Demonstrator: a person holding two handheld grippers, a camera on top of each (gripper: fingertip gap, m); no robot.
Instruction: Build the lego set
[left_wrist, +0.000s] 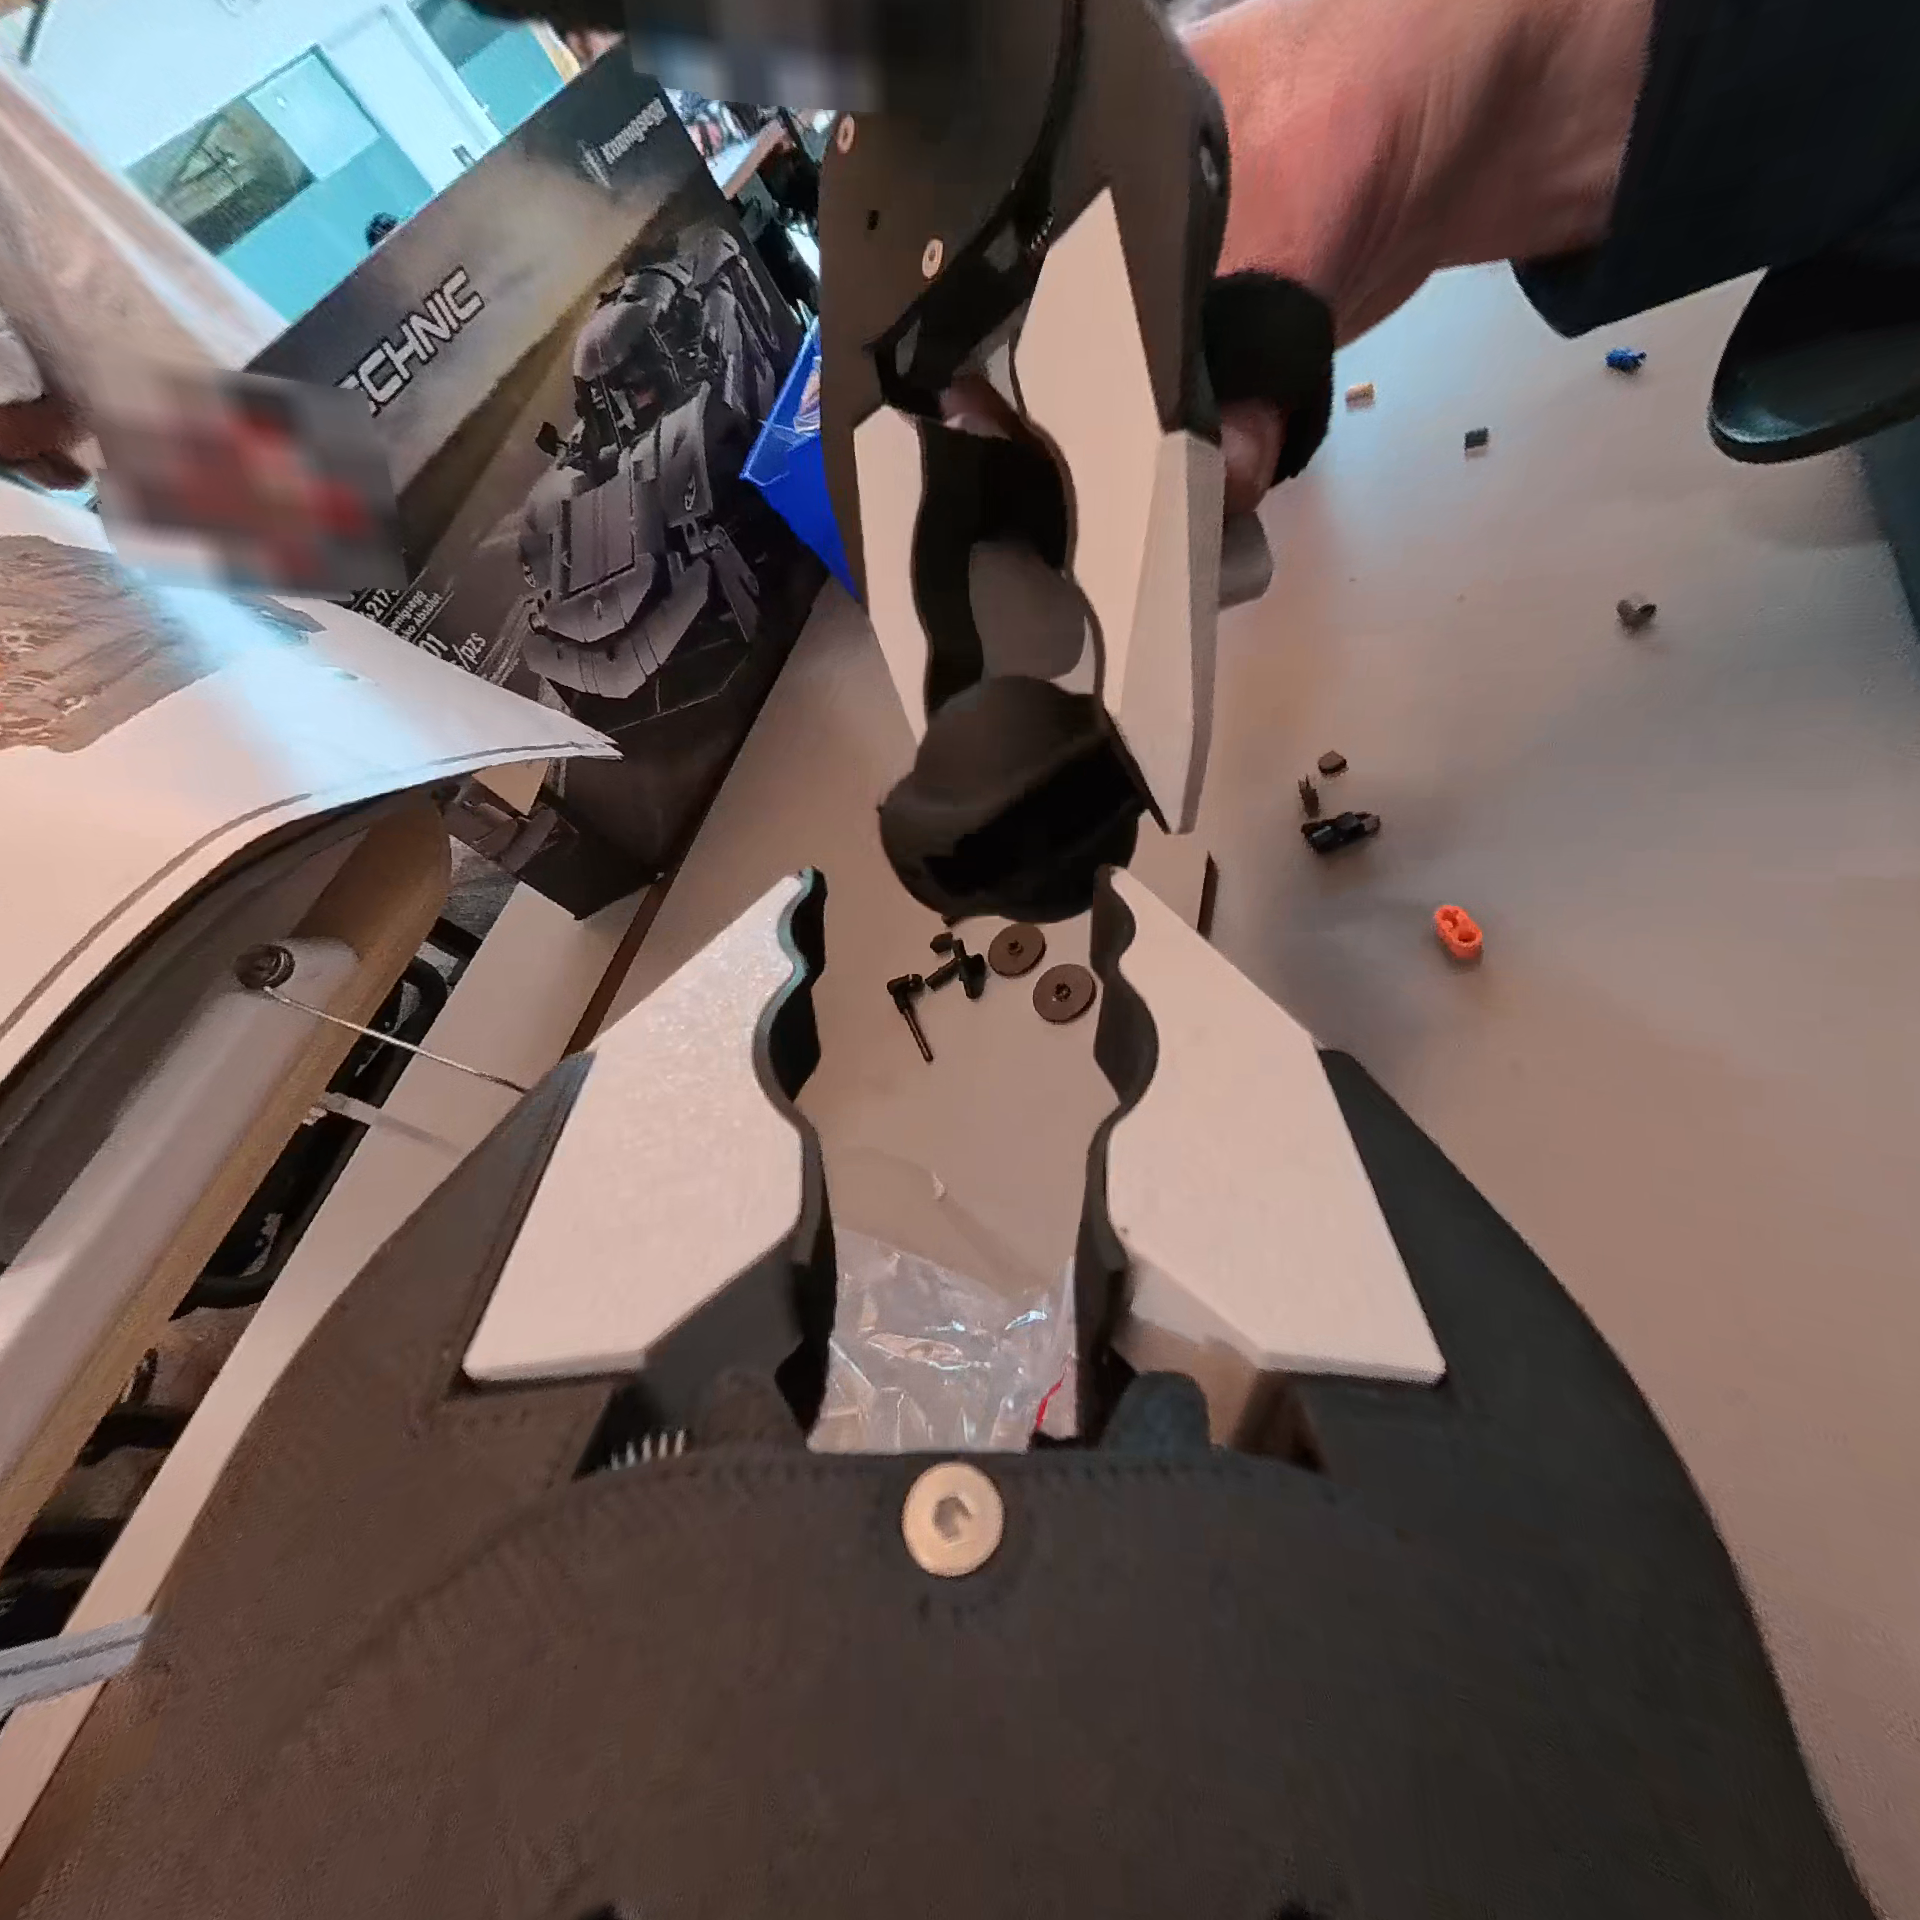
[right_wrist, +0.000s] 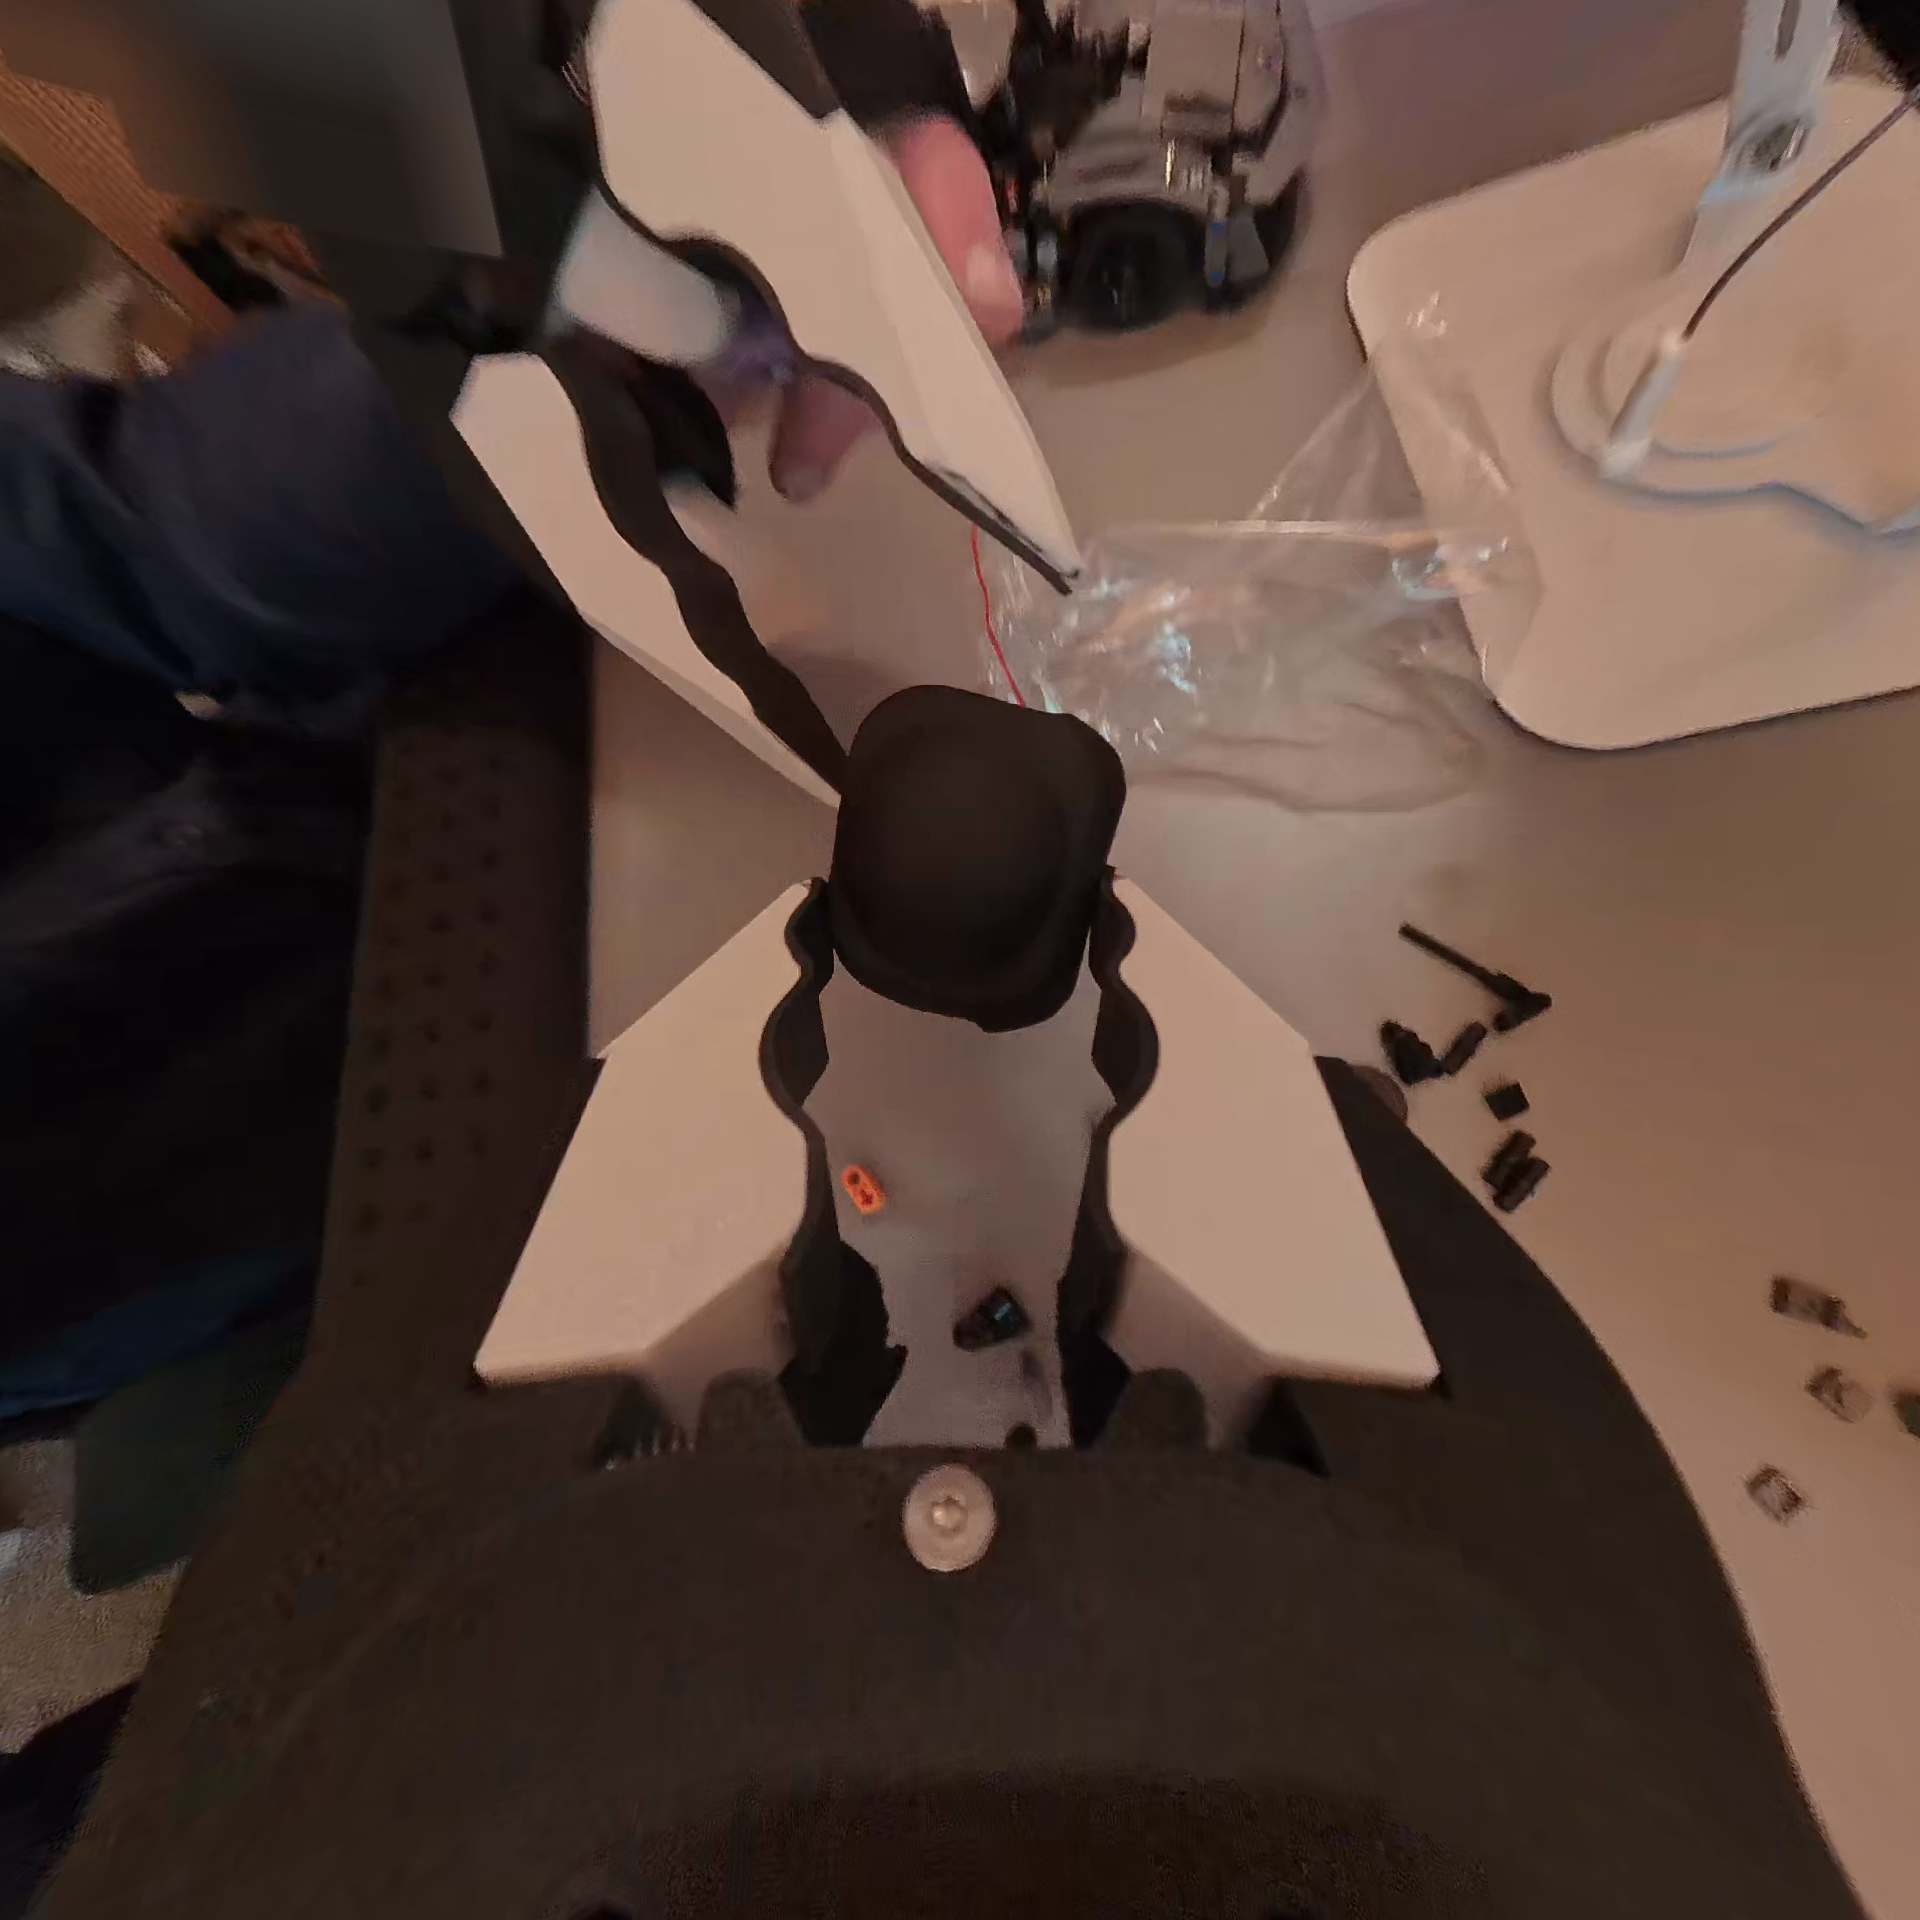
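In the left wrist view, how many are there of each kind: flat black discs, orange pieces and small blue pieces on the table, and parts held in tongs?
Flat black discs: 2
Orange piece: 1
Small blue piece: 1
Black tyre, held in the right tongs: 1
Total: 5

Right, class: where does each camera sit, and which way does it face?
Left wrist view: on the left tongs, facing along the white table; own fingers and a hand show.
Right wrist view: on the right tongs, looking down; own fingers show.
Shared: black rounded piece, small orange plastic brick, clear plastic bag, each other's tongs.
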